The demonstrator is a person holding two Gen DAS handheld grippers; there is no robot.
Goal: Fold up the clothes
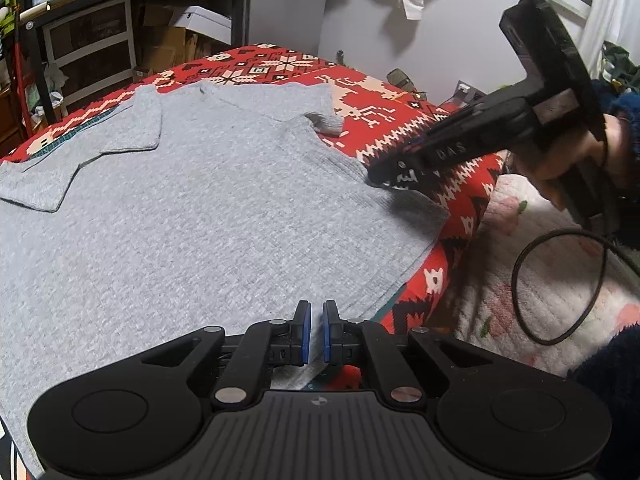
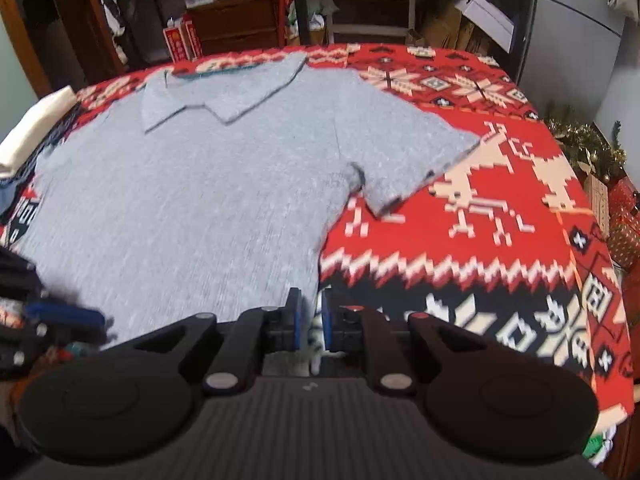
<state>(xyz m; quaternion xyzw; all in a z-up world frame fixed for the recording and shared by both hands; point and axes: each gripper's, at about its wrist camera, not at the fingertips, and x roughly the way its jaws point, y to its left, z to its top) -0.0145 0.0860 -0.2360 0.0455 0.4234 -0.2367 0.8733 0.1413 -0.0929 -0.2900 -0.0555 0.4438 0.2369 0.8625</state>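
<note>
A grey short-sleeved shirt (image 1: 200,208) lies flat on a red patterned blanket (image 1: 384,120). One sleeve (image 2: 224,92) is folded over onto the body, while the other sleeve (image 2: 404,160) lies spread on the blanket. My left gripper (image 1: 316,330) sits at the shirt's near hem corner, its blue pads almost together with grey cloth between them. My right gripper (image 2: 310,320) is pinched on the shirt's side edge, and grey fabric runs into its narrow gap. The left wrist view shows the right gripper (image 1: 384,182) touching that edge, held by a hand (image 1: 560,160).
The blanket's edge (image 1: 452,248) drops to a floral quilt (image 1: 520,280) with a black cable loop (image 1: 560,288). Folded pale cloth (image 2: 36,128) lies at the far left. Shelves and boxes (image 2: 240,12) stand behind, and tinsel and wrapped gifts (image 2: 600,168) at the right.
</note>
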